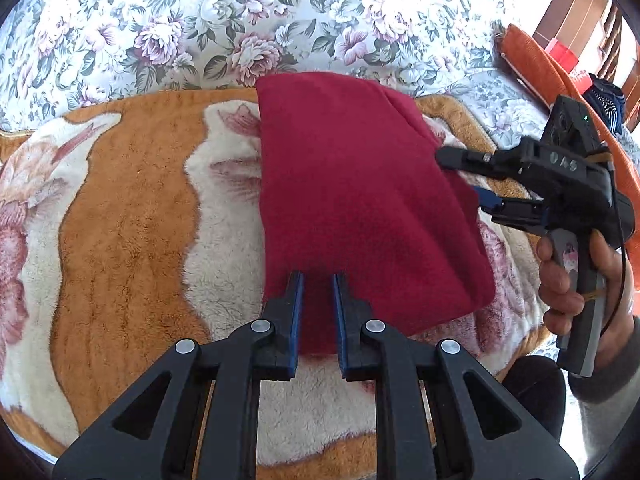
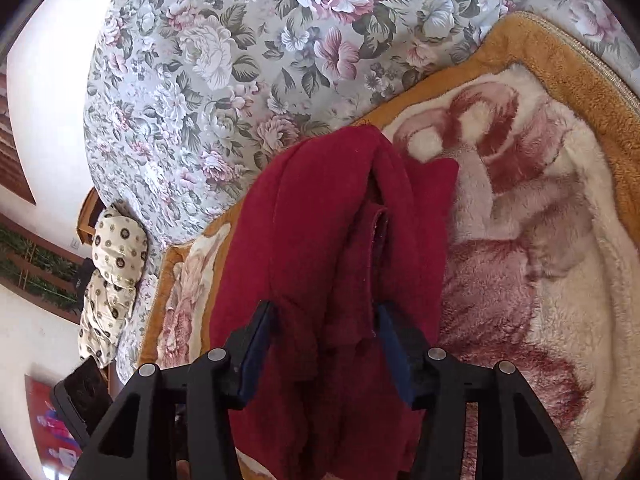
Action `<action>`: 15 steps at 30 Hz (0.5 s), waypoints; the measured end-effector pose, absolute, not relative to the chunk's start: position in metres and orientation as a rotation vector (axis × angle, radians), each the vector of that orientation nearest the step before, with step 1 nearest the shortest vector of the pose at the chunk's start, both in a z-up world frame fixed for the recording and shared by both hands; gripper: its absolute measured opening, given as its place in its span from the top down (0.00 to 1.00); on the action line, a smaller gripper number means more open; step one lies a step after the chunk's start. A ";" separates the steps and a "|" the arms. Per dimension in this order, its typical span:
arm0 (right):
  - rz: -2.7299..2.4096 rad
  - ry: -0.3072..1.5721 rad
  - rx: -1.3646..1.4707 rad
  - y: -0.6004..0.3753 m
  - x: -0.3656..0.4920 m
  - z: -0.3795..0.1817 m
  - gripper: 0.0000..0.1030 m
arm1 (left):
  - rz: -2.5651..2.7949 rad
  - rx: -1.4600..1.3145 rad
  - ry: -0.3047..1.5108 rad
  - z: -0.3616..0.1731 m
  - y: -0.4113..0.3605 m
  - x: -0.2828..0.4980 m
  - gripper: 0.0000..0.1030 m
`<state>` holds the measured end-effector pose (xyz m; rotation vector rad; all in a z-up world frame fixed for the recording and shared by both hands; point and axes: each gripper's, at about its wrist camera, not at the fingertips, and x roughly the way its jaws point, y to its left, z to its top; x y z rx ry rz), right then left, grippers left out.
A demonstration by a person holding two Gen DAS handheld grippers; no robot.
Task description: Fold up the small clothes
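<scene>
- Dark red fleece garment, folded into a rough rectangle, lying on the orange-and-cream plush blanket; long axis running away from the left gripper, towards the grey floral bedsheet beyond the blanket's far edge.
- Left gripper at the garment's near short edge, blue-padded jaws drawn nearly together, red cloth showing in the narrow slot between them (so most likely pinching that hem, though the pads' actual bite on it not plainly visible).
- Right gripper at the garment's right long edge, pointing in across it; jaws spread wide, no pad pressing on the cloth. In the right wrist view, right gripper straddling loose red layers, with an open seam and stacked edges running straight ahead between the fingers.
- Deciding relation: fold edges of the garment lying directly ahead of the right gripper and along its pointing line, near hem already at the left gripper; either one close enough, right one free to take a fresh hold.
- Person's hand around the right gripper's grey handle, off the garment's right side, over the blanket's edge.
- Orange cushion well beyond the garment's far right corner, clear of any fold.
- Cream patterned pillow far off the blanket's left edge in the right wrist view, not in the way.
- Nothing lying on the garment itself; thick blanket pile beneath likely to drag on the fleece when slid.
</scene>
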<state>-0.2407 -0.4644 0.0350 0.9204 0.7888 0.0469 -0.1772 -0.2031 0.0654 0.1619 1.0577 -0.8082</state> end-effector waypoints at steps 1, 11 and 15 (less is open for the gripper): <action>0.059 0.774 0.945 -0.466 -0.239 0.034 0.45 | -0.806 0.162 1.062 0.063 -0.204 -0.177 0.88; 0.052 0.767 0.898 -0.466 -0.243 0.039 0.44 | -0.811 0.152 1.081 0.055 -0.203 -0.173 0.88; 0.117 0.755 0.958 -0.463 -0.241 0.026 0.43 | -0.802 0.156 1.076 0.052 -0.205 -0.173 0.88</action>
